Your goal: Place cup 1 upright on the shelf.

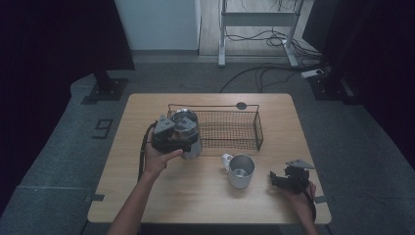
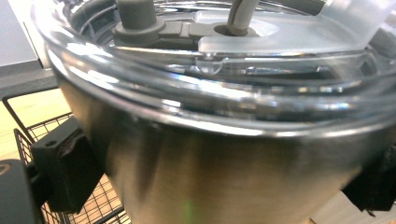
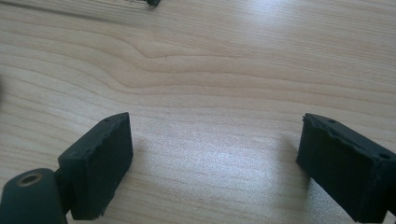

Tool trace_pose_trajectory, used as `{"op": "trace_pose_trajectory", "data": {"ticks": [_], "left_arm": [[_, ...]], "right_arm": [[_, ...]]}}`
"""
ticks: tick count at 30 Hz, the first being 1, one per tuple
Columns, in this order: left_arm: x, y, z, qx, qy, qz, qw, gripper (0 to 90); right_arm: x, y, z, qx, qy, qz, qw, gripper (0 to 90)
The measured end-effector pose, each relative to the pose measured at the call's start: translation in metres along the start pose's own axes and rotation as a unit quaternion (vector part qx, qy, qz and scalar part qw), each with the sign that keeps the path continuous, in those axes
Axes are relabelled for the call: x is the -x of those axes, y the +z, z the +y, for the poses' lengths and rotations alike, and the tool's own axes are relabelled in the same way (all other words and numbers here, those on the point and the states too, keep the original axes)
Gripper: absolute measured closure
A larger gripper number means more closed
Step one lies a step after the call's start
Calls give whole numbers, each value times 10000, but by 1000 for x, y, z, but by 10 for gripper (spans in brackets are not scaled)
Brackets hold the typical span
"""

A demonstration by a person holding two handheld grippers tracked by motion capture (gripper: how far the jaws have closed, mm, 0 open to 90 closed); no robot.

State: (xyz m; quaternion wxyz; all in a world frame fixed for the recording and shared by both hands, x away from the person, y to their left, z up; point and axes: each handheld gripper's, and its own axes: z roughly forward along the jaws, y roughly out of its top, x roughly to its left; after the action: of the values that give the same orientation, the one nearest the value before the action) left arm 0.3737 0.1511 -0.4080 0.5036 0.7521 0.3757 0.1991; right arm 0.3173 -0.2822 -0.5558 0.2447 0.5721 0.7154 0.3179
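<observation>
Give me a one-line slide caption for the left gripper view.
Left tool clamps a steel tumbler with a clear lid, beside the wire basket.

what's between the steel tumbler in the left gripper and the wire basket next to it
Nothing visible. The left gripper clamps the steel tumbler at the wire basket's left end, and the mesh beside it lies bare. The mug stands outside, nearer the person.

desk [image 1: 161, 196]: light wood, nothing fancy | wire basket [image 1: 235, 128]: black mesh, sits along the far edge around the middle | white mug [image 1: 240, 170]: handle on its left, upright near the front edge, right of centre, just in front of the basket
</observation>
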Motion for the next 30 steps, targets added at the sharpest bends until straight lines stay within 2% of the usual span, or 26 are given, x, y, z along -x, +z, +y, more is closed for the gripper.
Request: {"op": "trace_pose_trajectory", "data": {"ticks": [16, 23, 30], "left_arm": [[2, -6, 2, 20, 36, -18, 10000, 44], [3, -12, 9, 103, 74, -37, 9999, 44], [3, -11, 13, 105, 77, -28, 9999, 44]], "right_arm": [[0, 0, 0, 1, 1, -1, 10000, 100], [0, 0, 0, 2, 0, 0, 10000, 100], [0, 0, 0, 1, 1, 0, 10000, 100]]}}
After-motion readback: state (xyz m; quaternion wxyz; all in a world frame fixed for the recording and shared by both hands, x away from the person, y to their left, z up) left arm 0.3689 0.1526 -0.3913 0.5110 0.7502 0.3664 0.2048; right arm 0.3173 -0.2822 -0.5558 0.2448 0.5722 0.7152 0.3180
